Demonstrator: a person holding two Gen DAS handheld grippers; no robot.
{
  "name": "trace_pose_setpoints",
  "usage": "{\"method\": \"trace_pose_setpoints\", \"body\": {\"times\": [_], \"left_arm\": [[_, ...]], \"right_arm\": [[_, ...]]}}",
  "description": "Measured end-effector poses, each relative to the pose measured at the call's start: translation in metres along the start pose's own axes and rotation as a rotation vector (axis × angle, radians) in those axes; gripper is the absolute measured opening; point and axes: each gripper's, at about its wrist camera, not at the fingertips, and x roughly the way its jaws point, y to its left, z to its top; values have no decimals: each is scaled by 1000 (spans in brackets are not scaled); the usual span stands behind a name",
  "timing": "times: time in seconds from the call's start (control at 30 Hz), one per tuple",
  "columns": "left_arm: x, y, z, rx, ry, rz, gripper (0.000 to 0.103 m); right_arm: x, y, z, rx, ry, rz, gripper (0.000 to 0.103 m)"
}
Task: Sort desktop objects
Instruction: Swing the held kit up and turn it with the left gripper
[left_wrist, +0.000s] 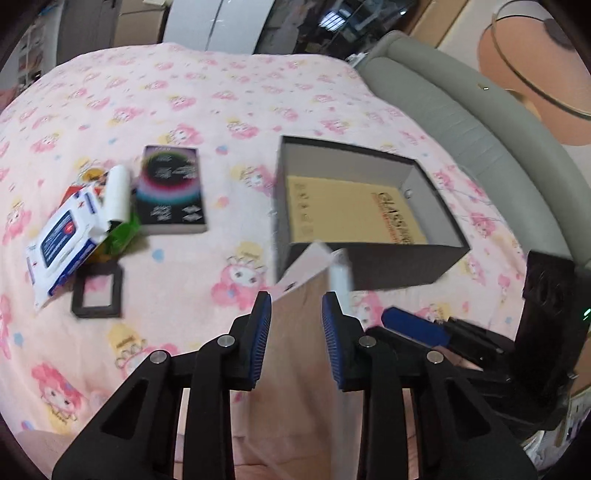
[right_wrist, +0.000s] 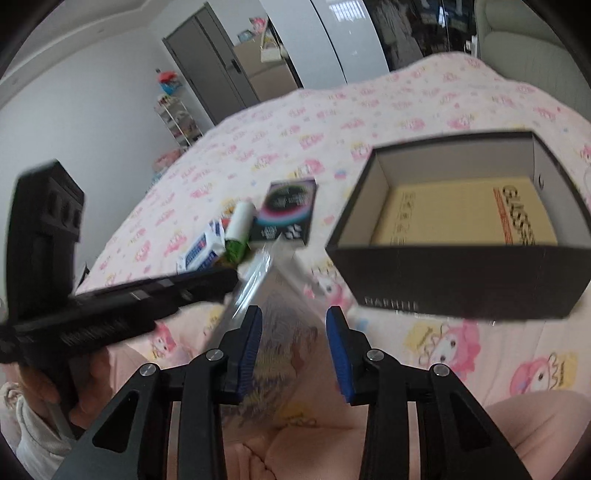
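A flat clear-wrapped packet (left_wrist: 301, 332) stands between the blue pads of my left gripper (left_wrist: 296, 321); the jaws are apart and I cannot tell whether they pinch it. The same packet (right_wrist: 288, 332) lies between the pads of my right gripper (right_wrist: 294, 332), also spread. A dark open box (left_wrist: 369, 206) with a yellow booklet (left_wrist: 354, 210) inside sits just beyond; it also shows in the right wrist view (right_wrist: 461, 280). At left lie a dark iridescent box (left_wrist: 170, 190), a wipes pack (left_wrist: 66, 236), a white roll (left_wrist: 116, 194) and a small black frame (left_wrist: 98, 291).
Everything rests on a pink cartoon-print blanket (left_wrist: 221, 110). A grey padded headboard (left_wrist: 461, 122) runs along the right. The other gripper's body (right_wrist: 92, 306) crosses the left of the right wrist view. A shelf rack (right_wrist: 177, 118) and doors stand beyond.
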Motion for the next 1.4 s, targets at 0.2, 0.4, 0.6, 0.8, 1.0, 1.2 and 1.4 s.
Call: {"method": "trace_pose_setpoints", "body": {"times": [0.2,0.4,0.6,0.8,1.0,1.2,1.4], "left_arm": [[-4,19,-10,-51,7,-91,27],[1,40,-23,-142,31,-134,44],[-6,65,-36,-256,0,-270,50],[-4,61,-39,-215,0,-215,54],[23,69,-36,-182,63,-16,26],[29,79,-42,-190,70,93,34],[28,96,-49,-241,57,184,43]], "right_arm": [[34,-3,-23,26,108,12,33],[46,14,-29,-17,137,30,33],[54,15,-38,-3,184,41,33],[69,25,-43,-8,226,57,33],[85,20,-53,19,282,46,35],[105,1,-56,97,348,24,42],[122,-13,-49,147,374,-4,47]]}}
